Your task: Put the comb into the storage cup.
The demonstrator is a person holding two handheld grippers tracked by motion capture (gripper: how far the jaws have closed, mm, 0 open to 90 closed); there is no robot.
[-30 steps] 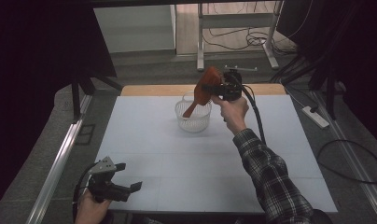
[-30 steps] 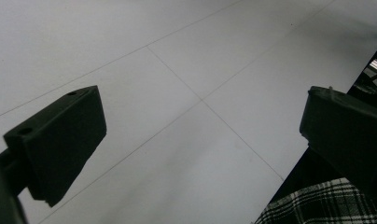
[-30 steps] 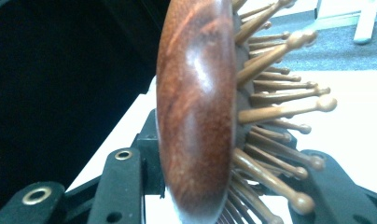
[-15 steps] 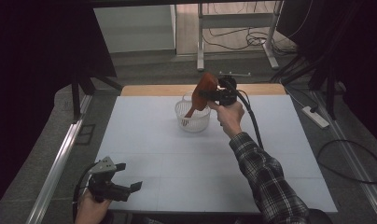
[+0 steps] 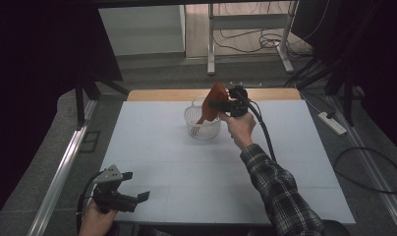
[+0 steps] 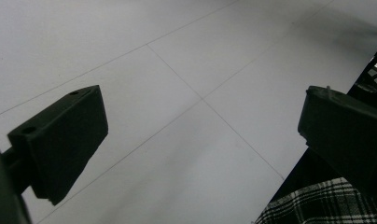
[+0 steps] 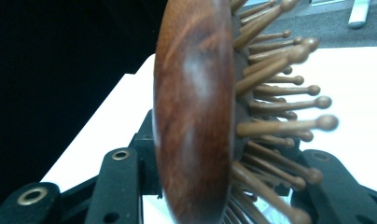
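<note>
A reddish-brown wooden hairbrush (image 5: 213, 101) hangs tilted over a white mesh basket (image 5: 194, 127) at the back middle of the table, its lower end dipping inside the rim. My right gripper (image 5: 217, 104) is shut on the brush head. In the right gripper view the brush (image 7: 191, 116) stands edge-on between the jaws of the right gripper (image 7: 224, 186), wooden bristles pointing right. The jaws have just eased open slightly, with the brush still between them. My left gripper (image 5: 136, 185) rests open at the table's front left corner, and the left gripper (image 6: 200, 135) holds nothing.
The white table (image 5: 186, 172) has a wooden strip (image 5: 167, 94) along its far edge. A plaid sleeve (image 5: 280, 196) reaches in from the front. A metal rail (image 5: 59, 172) runs along the left; a power strip (image 5: 331, 123) and cables lie on the floor at right.
My right gripper has come down and slightly left with the brush, so its lower end now sits in the basket. The left gripper has not moved.
</note>
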